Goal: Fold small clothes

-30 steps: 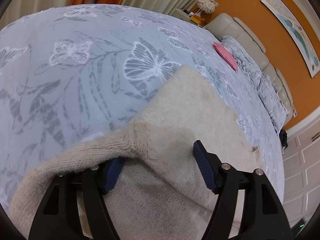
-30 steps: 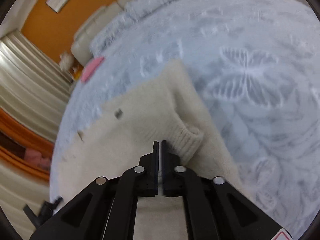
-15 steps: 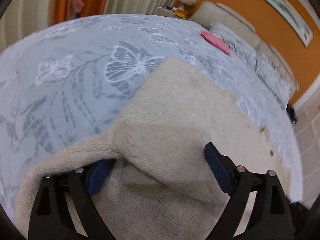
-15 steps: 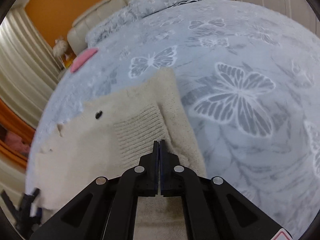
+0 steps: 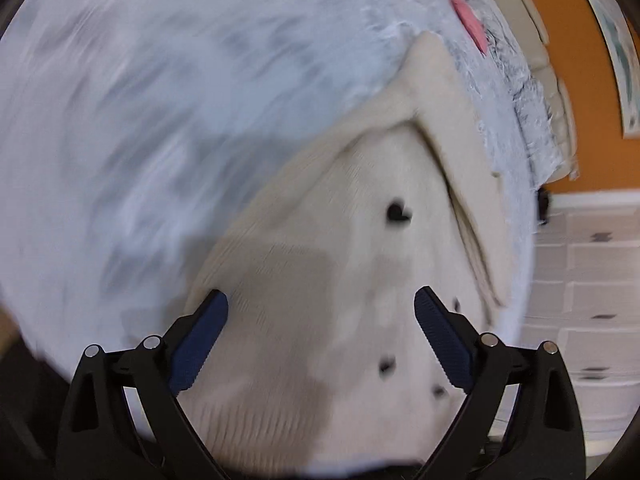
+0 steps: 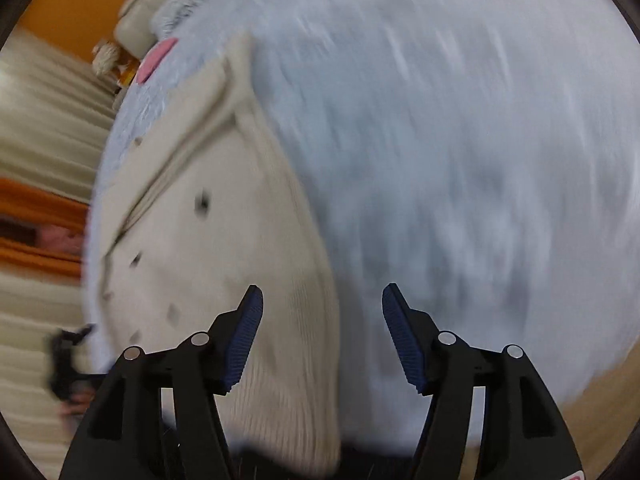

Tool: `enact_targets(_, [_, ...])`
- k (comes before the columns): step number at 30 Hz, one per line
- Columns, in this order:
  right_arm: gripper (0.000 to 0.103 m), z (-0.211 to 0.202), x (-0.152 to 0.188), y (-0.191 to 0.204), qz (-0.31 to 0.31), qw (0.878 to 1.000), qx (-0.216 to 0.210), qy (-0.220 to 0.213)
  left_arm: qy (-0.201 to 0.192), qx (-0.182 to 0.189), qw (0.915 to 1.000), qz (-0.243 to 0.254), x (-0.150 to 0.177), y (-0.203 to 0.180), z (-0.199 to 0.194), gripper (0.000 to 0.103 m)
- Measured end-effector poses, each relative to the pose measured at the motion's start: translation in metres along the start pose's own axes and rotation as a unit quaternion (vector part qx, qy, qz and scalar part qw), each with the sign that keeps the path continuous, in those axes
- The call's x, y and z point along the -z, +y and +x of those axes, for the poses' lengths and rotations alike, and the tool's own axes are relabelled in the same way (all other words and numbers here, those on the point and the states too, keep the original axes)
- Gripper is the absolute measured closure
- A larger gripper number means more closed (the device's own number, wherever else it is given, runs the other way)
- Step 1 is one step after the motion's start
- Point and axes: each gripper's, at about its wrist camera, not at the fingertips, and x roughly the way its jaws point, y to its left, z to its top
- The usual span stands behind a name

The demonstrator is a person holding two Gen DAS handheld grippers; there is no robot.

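A cream knitted cardigan (image 5: 360, 264) with dark buttons lies flat on the grey butterfly-print bedspread (image 5: 140, 120). It also shows in the right wrist view (image 6: 224, 240). One sleeve (image 5: 452, 128) is folded over along its far right side. My left gripper (image 5: 320, 328) is open and empty, hovering over the cardigan's near part. My right gripper (image 6: 322, 328) is open and empty, over the cardigan's right edge where it meets the bedspread (image 6: 460, 160). Both views are motion-blurred.
A pink item (image 5: 470, 24) lies on the bed near the pillows; it shows in the right wrist view (image 6: 154, 60) too. A cream headboard (image 5: 536, 20) and orange wall are behind. White drawers (image 5: 580, 280) stand to the right, curtains (image 6: 40, 128) to the left.
Both grippers have pulled back and away from the cardigan. The right gripper, shut before, is now open. The left gripper no longer has knit draped over its fingers.
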Motion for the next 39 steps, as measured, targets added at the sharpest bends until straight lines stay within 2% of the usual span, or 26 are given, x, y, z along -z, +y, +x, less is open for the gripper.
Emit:
enact_targets(1, [0.041, 0.005, 0.015, -0.007, 0.017, 0.999, -0.018, 0.025, 0.009, 0.003, 0.9999, -0.008, 0.005, 0.005, -0.002, 0.011])
enact_targets(3, [0.04, 0.014, 0.032, -0.007, 0.02, 0.998, -0.038, 0.049, 0.016, 0.014, 0.9997, -0.009, 0.016, 0.01, -0.004, 0.009])
enact_targets(4, [0.039, 0.018, 0.039, -0.002, 0.018, 0.998, -0.04, 0.055, 0.02, 0.015, 0.9996, -0.011, 0.02, 0.012, -0.003, 0.008])
enact_targets(6, [0.028, 0.023, 0.047, 0.009, 0.006, 0.997, -0.051, 0.057, 0.021, 0.023, 0.9994, -0.014, 0.027, 0.014, 0.001, 0.007])
enact_targets(8, [0.028, 0.03, 0.048, 0.024, -0.007, 0.997, -0.046, 0.065, 0.008, 0.025, 0.9996, -0.01, 0.032, 0.015, 0.002, 0.007])
enact_targets(10, [0.029, 0.035, 0.051, 0.036, -0.019, 0.995, -0.067, 0.074, -0.003, 0.026, 0.9996, -0.006, 0.036, 0.014, 0.0, 0.006])
enact_targets(11, [0.035, 0.037, 0.05, 0.038, -0.016, 0.995, -0.07, 0.074, -0.002, 0.03, 0.9995, -0.01, 0.036, 0.014, 0.0, 0.007])
enact_targets(12, [0.062, 0.039, 0.05, 0.041, -0.014, 0.994, -0.081, 0.075, 0.0, 0.034, 0.9993, -0.013, 0.039, 0.016, 0.001, 0.008])
enact_targets(13, [0.082, 0.042, 0.052, 0.043, -0.013, 0.993, -0.091, 0.076, 0.0, 0.034, 0.9993, -0.011, 0.04, 0.016, 0.002, 0.015])
enact_targets(14, [0.089, 0.043, 0.051, 0.044, -0.006, 0.992, -0.096, 0.078, 0.001, 0.024, 0.9997, -0.005, 0.041, 0.016, 0.004, 0.04])
enact_targets(15, [0.09, 0.041, 0.054, 0.044, 0.004, 0.993, -0.097, 0.066, 0.005, 0.015, 0.9999, -0.005, 0.042, 0.018, 0.004, 0.057])
enact_targets(16, [0.09, 0.034, 0.055, 0.046, 0.002, 0.994, -0.098, 0.048, 0.014, 0.009, 0.9998, -0.012, 0.041, 0.021, 0.005, 0.09])
enact_targets(17, [0.091, 0.027, 0.056, 0.047, -0.005, 0.994, -0.103, 0.034, 0.026, 0.021, 0.999, -0.029, 0.042, 0.026, 0.005, 0.099])
enact_targets(19, [0.091, 0.007, 0.062, 0.057, -0.021, 0.993, -0.115, 0.002, 0.028, 0.063, 0.9957, -0.062, 0.044, 0.038, -0.007, 0.099])
enact_targets(22, [0.092, -0.02, 0.07, 0.066, -0.046, 0.99, -0.129, -0.029, 0.007, 0.075, 0.9968, -0.024, 0.053, 0.034, -0.038, 0.103])
enact_targets(26, [0.092, -0.039, 0.076, 0.069, -0.064, 0.988, -0.134, -0.04, -0.012, 0.087, 0.9961, 0.001, 0.066, 0.032, -0.069, 0.103])
enact_targets(27, [0.092, -0.039, 0.076, 0.067, -0.061, 0.989, -0.129, -0.04, -0.027, 0.069, 0.9973, 0.003, 0.067, 0.037, -0.076, 0.103])
enact_targets(28, [0.092, -0.036, 0.076, 0.065, -0.056, 0.989, -0.128, -0.038, -0.04, 0.049, 0.998, 0.0, 0.067, 0.041, -0.078, 0.094])
enact_targets(29, [0.092, -0.033, 0.076, 0.063, -0.052, 0.989, -0.131, -0.033, -0.047, 0.033, 0.9983, -0.006, 0.067, 0.045, -0.077, 0.067])
enact_targets(31, [0.092, -0.03, 0.075, 0.054, -0.051, 0.99, -0.129, -0.027, -0.038, 0.011, 0.999, -0.022, 0.064, 0.054, -0.066, 0.027])
enact_targets(34, [0.092, -0.028, 0.076, 0.049, -0.051, 0.99, -0.129, -0.024, -0.022, 0.006, 0.9996, -0.014, 0.064, 0.056, -0.048, 0.026])
enact_targets(35, [0.092, -0.026, 0.076, 0.049, -0.048, 0.99, -0.13, -0.023, -0.018, -0.004, 0.9997, -0.014, 0.064, 0.055, -0.041, 0.022])
enact_targets(39, [0.091, -0.025, 0.077, 0.046, -0.044, 0.99, -0.13, -0.019, 0.014, -0.021, 0.9992, -0.032, 0.059, 0.05, -0.008, 0.021])
